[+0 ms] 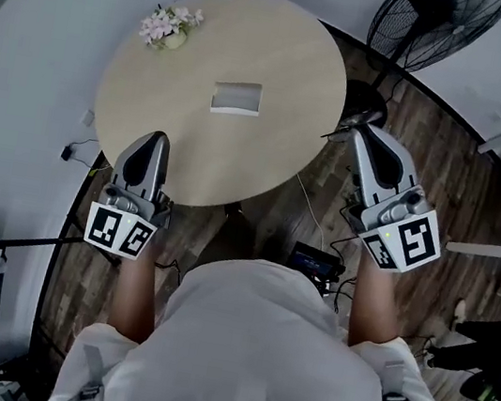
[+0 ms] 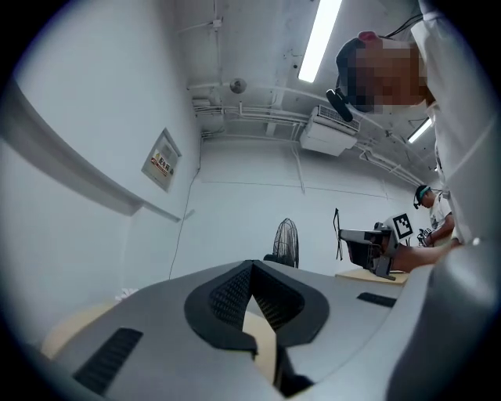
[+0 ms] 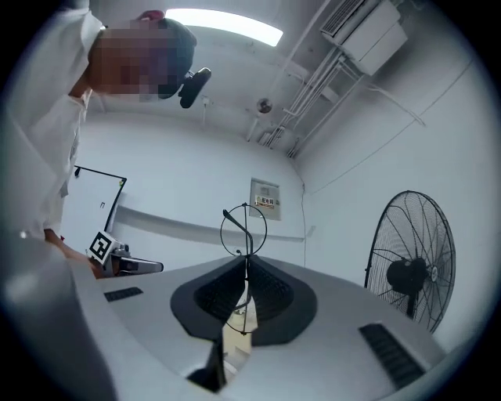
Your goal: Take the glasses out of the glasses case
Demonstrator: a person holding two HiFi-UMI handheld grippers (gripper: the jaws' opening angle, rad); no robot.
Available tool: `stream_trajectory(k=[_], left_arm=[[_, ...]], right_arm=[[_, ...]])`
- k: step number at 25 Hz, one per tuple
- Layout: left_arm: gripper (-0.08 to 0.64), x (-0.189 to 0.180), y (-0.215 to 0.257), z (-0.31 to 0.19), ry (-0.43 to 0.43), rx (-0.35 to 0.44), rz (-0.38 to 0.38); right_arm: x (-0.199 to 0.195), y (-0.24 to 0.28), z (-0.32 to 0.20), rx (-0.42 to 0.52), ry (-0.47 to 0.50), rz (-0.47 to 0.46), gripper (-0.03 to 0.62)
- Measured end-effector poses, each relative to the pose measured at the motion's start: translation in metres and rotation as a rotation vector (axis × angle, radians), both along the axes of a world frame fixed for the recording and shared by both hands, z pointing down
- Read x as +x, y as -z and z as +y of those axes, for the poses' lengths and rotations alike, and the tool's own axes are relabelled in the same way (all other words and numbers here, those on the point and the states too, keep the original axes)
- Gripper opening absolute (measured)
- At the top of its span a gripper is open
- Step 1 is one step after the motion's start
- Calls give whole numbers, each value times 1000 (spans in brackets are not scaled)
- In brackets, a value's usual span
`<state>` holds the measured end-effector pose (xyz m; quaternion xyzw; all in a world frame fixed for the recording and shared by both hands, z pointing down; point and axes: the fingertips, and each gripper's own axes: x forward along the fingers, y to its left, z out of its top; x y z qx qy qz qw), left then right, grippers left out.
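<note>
Pale round wooden table (image 1: 282, 67) fills the upper middle of the head view, set on a dark plank floor (image 1: 446, 170) against white walls.

One pair of thin black wire-rimmed glasses (image 3: 246, 235) sits at the centre of the right gripper view, pinched between the closed jaws of the grey right gripper (image 3: 246, 262). A round rim stands up above the jaw tips and a thin arm runs down between them. In the head view this gripper is at the right of the frame, just off the table's right edge and over the floor, so the glasses are well apart from the case.

One small whitish rectangular glasses case (image 1: 236, 97) lies near the middle of the tabletop. I cannot tell whether its lid is up.

The grey left gripper (image 1: 156, 136) is at the lower left of the head view, its tip over the table's near edge. Its own view shows the jaws brought together at the tips with nothing between them.

One small bunch of pink and white flowers (image 1: 168, 27) rests near the table's upper left rim. One black pedestal fan (image 1: 437, 21) stands at the upper right. The person's white shirt (image 1: 253, 357) fills the bottom of the frame.
</note>
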<state>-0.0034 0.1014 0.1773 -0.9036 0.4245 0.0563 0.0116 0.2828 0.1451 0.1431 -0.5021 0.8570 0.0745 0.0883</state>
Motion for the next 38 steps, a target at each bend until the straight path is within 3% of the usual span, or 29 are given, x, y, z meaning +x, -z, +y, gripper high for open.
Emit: stream_trajectory(k=[7, 14, 25, 30, 38], left_arm=[[12, -7, -12, 51, 47, -34, 0], [12, -25, -35, 61, 56, -89, 16], [11, -61, -56, 89, -38, -159, 34], [11, -75, -64, 116, -108, -137, 11], [11, -82, -84, 147, -153, -179, 21]], right_arm=[[8, -34, 55, -46, -16, -129, 31], [-32, -69, 72, -128, -37, -128, 31], [-105, -86, 97, -201, -69, -76, 31], [-132, -95, 117, -239, -90, -51, 31], [-139, -112, 151, -267, -142, -82, 31]])
